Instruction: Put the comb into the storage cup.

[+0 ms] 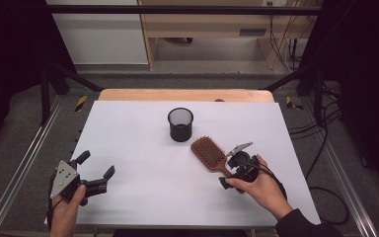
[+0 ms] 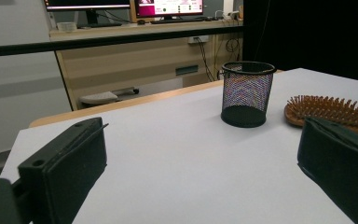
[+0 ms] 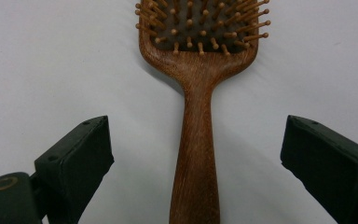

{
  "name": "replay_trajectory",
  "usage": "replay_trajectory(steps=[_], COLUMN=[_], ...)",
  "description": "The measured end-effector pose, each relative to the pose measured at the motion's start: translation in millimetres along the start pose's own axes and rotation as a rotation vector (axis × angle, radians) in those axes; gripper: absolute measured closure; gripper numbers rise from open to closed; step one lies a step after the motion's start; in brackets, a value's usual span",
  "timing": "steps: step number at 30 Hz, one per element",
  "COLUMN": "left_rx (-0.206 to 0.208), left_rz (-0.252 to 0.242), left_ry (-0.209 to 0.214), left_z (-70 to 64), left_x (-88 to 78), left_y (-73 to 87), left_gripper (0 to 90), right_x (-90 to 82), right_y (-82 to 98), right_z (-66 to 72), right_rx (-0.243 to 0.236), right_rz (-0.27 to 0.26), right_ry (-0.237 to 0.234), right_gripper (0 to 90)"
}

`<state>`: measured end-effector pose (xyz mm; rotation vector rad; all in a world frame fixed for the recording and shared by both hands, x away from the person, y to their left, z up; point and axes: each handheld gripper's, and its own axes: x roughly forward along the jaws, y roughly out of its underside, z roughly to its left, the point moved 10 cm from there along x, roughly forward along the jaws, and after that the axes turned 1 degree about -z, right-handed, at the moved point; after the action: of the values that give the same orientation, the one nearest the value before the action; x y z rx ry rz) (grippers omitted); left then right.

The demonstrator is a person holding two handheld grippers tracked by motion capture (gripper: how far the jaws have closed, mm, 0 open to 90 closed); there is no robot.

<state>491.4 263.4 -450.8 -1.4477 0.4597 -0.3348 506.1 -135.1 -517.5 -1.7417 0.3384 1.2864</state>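
R tool (image 3: 196,154) astride hairbrush (image 3: 198,116), untouching.

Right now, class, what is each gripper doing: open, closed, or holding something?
Left gripper: open, holding nothing, above the white table.
Right gripper: open, jaws either side of the wooden hairbrush handle, not closed on it.

It looked like a lab or office workroom — a metal frame (image 1: 29,158) edged the white table (image 1: 143,187), cables (image 1: 325,133) trailed at right, and monitors (image 2: 168,7) glowed along the top of the left gripper view.
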Motion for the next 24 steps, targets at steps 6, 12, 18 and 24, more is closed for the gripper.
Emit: replay_trajectory(steps=[6,12,18,24], left_rx=[0.005,0.002,0.006,0.009], left_rz=[-0.011,-0.012,-0.01,-0.011], left_ry=[-0.008,-0.006,-0.002,-0.001], left_z=[0.9,1.2,0.5,0.4], left_x=[-1.4,-1.1,-0.7,-0.9], left_y=[-2.3,-2.2,-2.2,-2.4], left_gripper=[1.4,1.5,1.5,1.5], right_x=[12.0,23.0,28.6,30.1], right_y=[-3.6,-7.8,-10.9,-12.1], right_z=[0.0,0.1,-0.9,-1.4], right_rx=[0.014,0.023,0.009,0.004], right_rz=[0.029,0.059,0.071,0.084], right_ry=[-0.023,-0.033,-0.026,-0.023], right_gripper=[8.8,7.9,8.2,20.3])
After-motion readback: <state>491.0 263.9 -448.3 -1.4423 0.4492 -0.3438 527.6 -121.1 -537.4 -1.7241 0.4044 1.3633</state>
